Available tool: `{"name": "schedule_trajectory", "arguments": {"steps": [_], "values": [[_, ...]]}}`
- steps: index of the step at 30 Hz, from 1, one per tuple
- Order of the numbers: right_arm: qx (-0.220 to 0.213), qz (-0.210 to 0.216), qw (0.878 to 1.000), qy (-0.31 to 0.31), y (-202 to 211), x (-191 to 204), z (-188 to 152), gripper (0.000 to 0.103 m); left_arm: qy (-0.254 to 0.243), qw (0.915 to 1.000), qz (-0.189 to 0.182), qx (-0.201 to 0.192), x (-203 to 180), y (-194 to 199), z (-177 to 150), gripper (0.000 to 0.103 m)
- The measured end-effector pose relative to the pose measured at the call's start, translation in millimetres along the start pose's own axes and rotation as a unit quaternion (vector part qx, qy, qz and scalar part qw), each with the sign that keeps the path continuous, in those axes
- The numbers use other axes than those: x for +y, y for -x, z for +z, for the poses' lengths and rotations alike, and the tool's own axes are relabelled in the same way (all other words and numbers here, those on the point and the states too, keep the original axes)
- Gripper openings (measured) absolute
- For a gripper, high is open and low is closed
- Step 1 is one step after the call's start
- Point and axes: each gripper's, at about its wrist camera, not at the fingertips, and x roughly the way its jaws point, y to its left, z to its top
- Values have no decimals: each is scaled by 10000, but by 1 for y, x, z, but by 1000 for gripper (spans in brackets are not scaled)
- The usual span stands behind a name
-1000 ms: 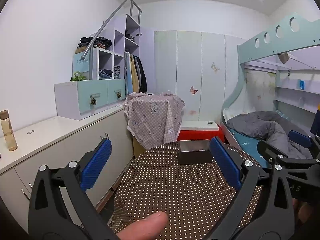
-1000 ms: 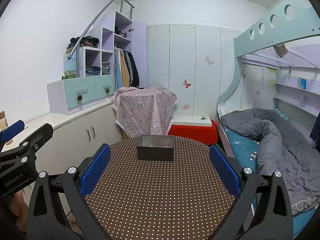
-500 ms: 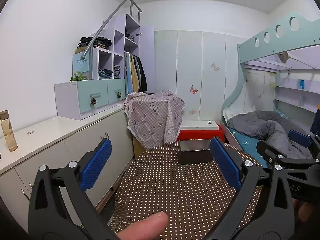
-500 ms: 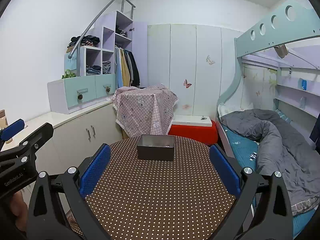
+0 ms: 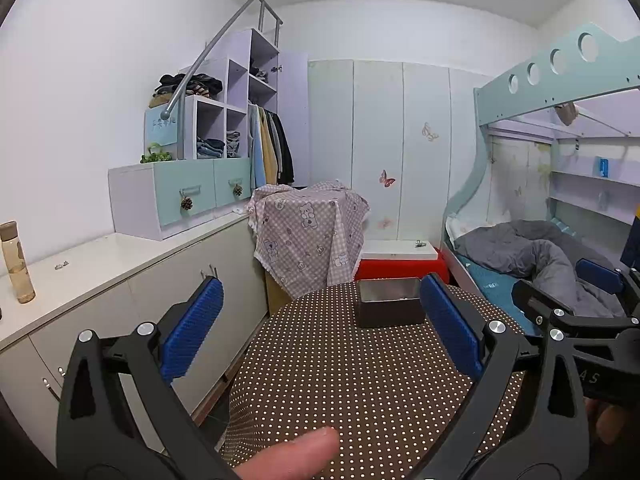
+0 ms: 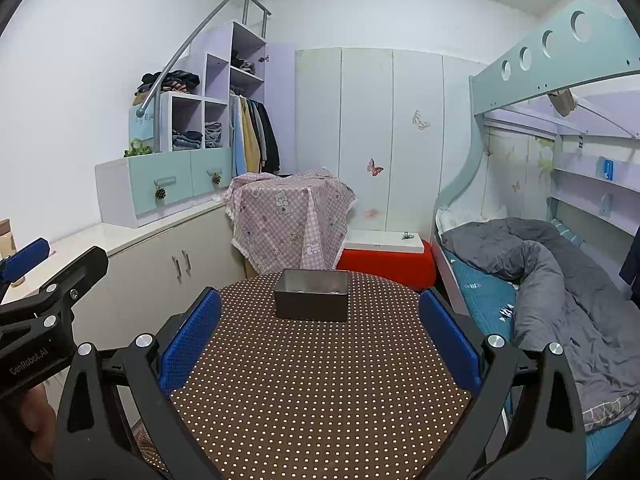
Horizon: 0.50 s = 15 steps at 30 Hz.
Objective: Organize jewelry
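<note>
A dark metal box [image 5: 390, 307] stands open at the far side of a round table with a brown dotted cloth [image 5: 360, 380]. It also shows in the right wrist view [image 6: 311, 294], with small pale items inside that I cannot make out. My left gripper [image 5: 320, 332] is open and empty, held above the table's near left edge. My right gripper [image 6: 319, 338] is open and empty above the near middle of the table [image 6: 320, 392]. Each gripper shows at the edge of the other's view. No jewelry lies on the cloth.
A white counter [image 5: 100, 260] with a bottle [image 5: 16, 264] runs along the left wall. A stand draped in pink checked cloth [image 6: 292, 220] and a red-and-white box [image 6: 386, 258] sit behind the table. A bunk bed with a grey duvet [image 6: 560, 280] is at the right.
</note>
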Motion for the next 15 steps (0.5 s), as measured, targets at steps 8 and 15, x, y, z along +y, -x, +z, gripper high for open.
{"name": "schedule_trajectory", "arguments": {"steps": [8,15], "values": [[52,19,10000,-13,-2,-3,-2,95,3,9999,-14,-162,3,4,-3,97],[23,22,10000,13,-1,-5,-1,95,27,10000,-29,-1,5,2,-2,97]]}}
